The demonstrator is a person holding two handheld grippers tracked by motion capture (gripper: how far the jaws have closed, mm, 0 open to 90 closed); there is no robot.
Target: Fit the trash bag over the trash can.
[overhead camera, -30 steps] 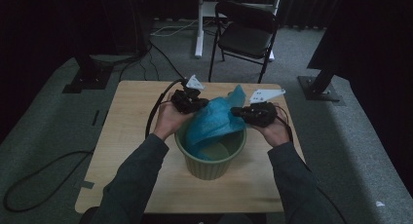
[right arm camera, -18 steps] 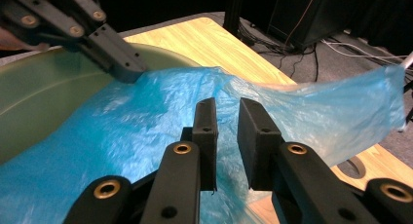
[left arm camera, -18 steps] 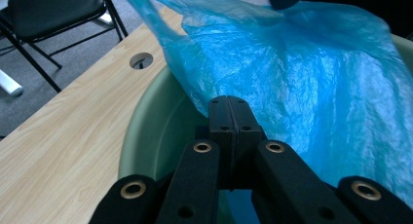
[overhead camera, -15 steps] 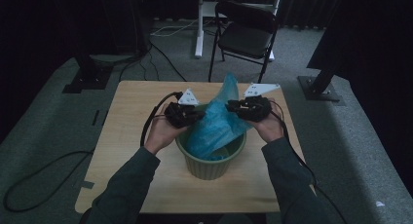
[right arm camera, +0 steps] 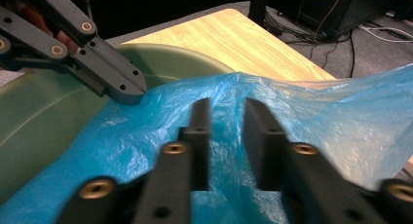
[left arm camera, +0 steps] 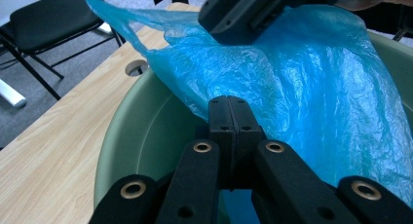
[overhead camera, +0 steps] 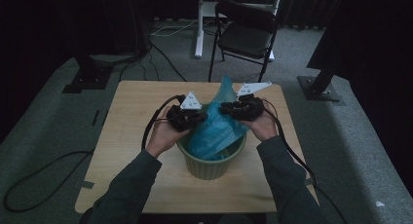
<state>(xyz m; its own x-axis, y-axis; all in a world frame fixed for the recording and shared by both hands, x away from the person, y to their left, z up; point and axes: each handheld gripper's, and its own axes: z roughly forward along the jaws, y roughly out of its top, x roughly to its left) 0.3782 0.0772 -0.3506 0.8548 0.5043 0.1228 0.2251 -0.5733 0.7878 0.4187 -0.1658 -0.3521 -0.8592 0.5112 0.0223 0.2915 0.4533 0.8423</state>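
Blue crinkled plastic bag, thin and translucent, lies half inside a round sage-green pot at centre frame in the high view, one corner peaking up toward the chair; pot sits mid-table on a pale wood-grain table, bare board open to lower left and along the near edge. Left gripper: jaws pressed together, pinching the bag's edge just over the pot rim, smooth green inner wall below-left. Right gripper: jaws spread with a narrow gap, a ridge of film standing between them; whether they touch it, cannot tell. Both grippers meet over the pot, near each other.
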